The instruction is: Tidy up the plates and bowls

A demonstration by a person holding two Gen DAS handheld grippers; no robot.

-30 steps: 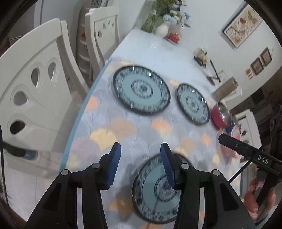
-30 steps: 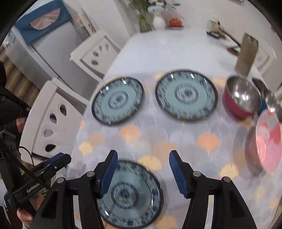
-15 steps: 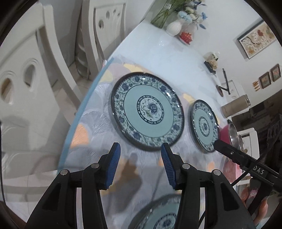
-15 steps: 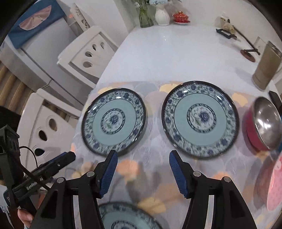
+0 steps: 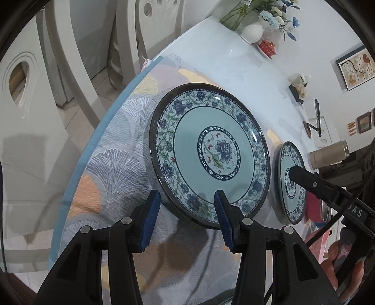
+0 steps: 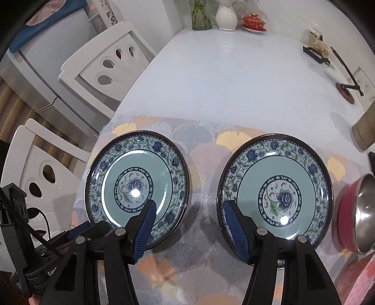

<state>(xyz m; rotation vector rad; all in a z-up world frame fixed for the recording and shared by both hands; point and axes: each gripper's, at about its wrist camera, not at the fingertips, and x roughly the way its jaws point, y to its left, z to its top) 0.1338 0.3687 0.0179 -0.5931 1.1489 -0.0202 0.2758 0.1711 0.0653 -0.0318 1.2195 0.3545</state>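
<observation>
Two blue floral plates lie side by side on the patterned tablecloth. In the left wrist view my left gripper (image 5: 187, 204) is open, its fingers straddling the near rim of the left plate (image 5: 211, 152); the second plate (image 5: 291, 185) lies beyond to the right. In the right wrist view my right gripper (image 6: 188, 215) is open and empty above the gap between the left plate (image 6: 137, 187) and the right plate (image 6: 276, 199). A red bowl with a steel inside (image 6: 358, 213) sits right of the plates. A pink bowl (image 6: 358, 281) shows at the bottom right.
White chairs (image 6: 107, 63) stand along the table's left edge (image 5: 93, 140). A vase with flowers (image 6: 226, 14), a red lidded cup (image 6: 254, 22), a beige flask (image 6: 364, 129) and small ornaments (image 6: 316, 47) stand at the far end of the table.
Both grippers have moved forward over the table. A third plate near the front edge has dropped out of both views. The two far plates now appear much closer.
</observation>
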